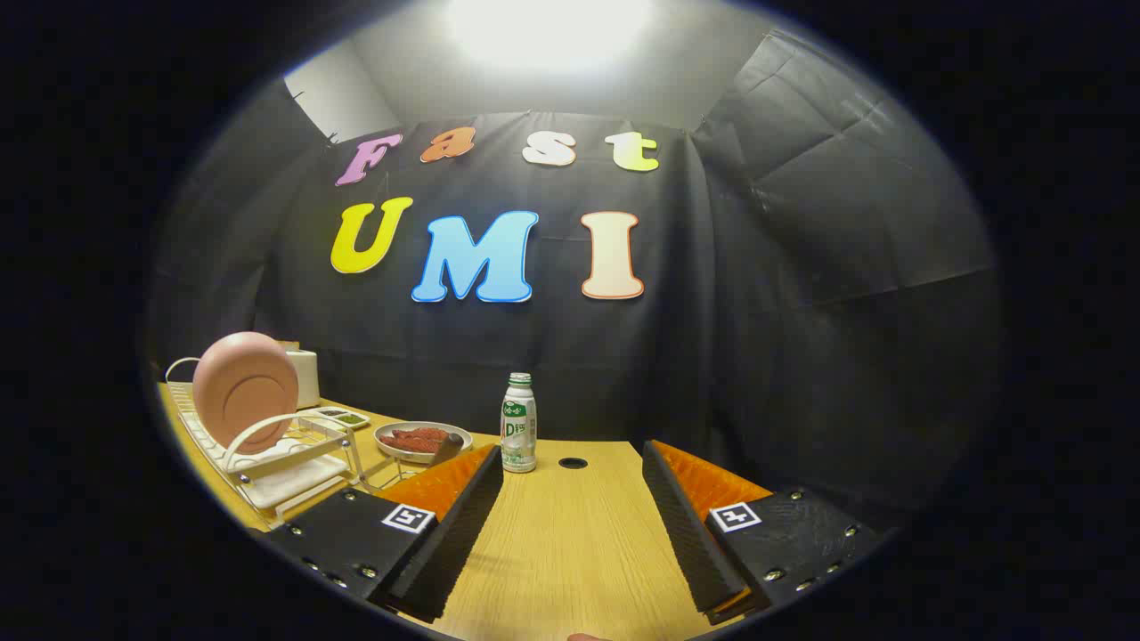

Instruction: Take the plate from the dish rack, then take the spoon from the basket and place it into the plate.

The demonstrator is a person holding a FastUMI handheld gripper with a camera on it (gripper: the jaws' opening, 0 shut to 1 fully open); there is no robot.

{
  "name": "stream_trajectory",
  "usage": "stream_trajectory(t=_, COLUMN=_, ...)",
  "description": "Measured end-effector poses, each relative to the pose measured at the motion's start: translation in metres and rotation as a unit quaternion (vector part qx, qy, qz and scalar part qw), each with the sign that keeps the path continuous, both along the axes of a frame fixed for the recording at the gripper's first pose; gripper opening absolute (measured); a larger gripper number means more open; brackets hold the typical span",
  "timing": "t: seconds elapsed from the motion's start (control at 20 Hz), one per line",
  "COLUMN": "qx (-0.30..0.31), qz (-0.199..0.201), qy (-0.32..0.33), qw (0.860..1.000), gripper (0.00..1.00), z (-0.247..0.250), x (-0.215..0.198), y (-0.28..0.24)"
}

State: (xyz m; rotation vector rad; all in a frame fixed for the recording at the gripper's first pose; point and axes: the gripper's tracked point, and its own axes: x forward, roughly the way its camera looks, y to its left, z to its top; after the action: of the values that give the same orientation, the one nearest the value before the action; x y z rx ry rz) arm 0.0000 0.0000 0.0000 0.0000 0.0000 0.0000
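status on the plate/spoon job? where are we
Nothing looks done yet: the pink plate stands upright in the dish rack, off to the left of the tongs. In hand: nothing; the tongs are open over bare table, a bottle just ahead. Left: take the plate, then fetch the spoon and place it in the plate.

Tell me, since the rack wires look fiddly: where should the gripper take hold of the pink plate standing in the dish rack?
Probably the upper rim of the pink plate, coming from above. It stands on edge in the white dish rack, its top clear of the wires while its lower edge sits behind them. One finger would go on each face. The gripper is open over the table, well right of the rack.
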Motion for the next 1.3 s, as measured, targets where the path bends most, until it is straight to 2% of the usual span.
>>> stream_trajectory(t=0.4, qx=0.008, qz=0.0, qy=-0.004, qw=1.0, gripper=0.97, z=0.068, x=-0.053, y=0.038)
stream_trajectory(t=0.7, qx=0.006, qz=0.026, qy=0.008, qw=1.0, gripper=0.97, z=0.115, x=-0.078, y=0.103)
stream_trajectory(t=0.9, qx=0.028, qz=0.055, qy=0.016, qw=0.998, gripper=0.96, z=0.149, x=-0.072, y=0.158)
stream_trajectory(t=1.05, qx=0.03, qz=0.074, qy=-0.005, qw=0.997, gripper=0.97, z=0.175, x=-0.057, y=0.195)
stream_trajectory(t=1.3, qx=0.033, qz=0.102, qy=0.004, qw=0.994, gripper=0.97, z=0.186, x=-0.019, y=0.253)
